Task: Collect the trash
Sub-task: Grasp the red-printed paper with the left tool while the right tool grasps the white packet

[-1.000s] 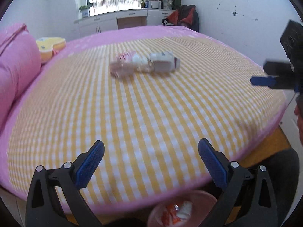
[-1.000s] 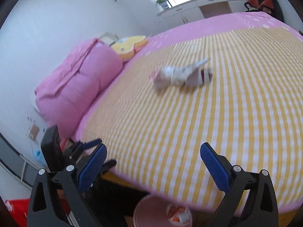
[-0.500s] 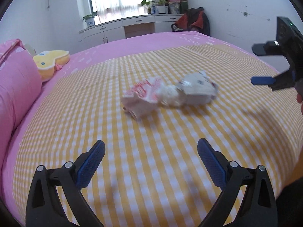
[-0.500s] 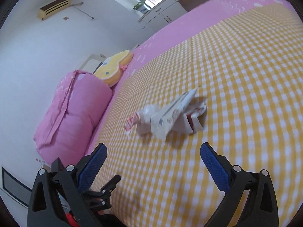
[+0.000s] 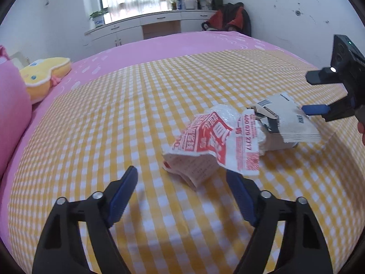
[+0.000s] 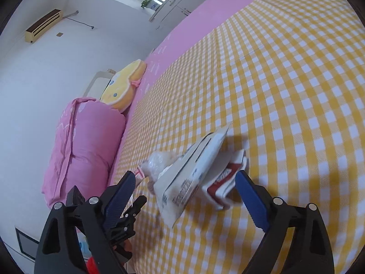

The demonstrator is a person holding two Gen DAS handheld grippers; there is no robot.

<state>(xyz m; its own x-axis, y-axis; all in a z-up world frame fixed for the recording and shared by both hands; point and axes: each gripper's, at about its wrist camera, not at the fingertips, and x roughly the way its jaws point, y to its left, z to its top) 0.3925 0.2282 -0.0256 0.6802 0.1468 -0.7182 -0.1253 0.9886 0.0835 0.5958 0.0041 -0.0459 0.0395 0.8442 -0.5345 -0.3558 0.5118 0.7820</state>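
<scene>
A pile of trash lies on the yellow checked bedspread [image 5: 136, 118]: a crumpled red-and-white wrapper [image 5: 209, 146], a clear plastic wad [image 5: 224, 114] and a flattened white carton [image 5: 289, 123]. My left gripper [image 5: 181, 189] is open, just short of the wrapper. My right gripper [image 6: 186, 196] is open, its fingers either side of the white carton [image 6: 194, 173] and a red-and-white pack [image 6: 224, 180]. The right gripper also shows in the left wrist view [image 5: 319, 93], beside the carton.
A pink rolled quilt [image 6: 86, 141] and a yellow plush pillow [image 5: 45, 73] lie at the bed's head. White cabinets [image 5: 148, 27] with plants stand under the window. A chair with red clothes [image 5: 228, 20] is beyond the bed.
Both grippers have moved forward over the bed, from its edge to right at the trash pile. The pink bin below the bed edge has left view.
</scene>
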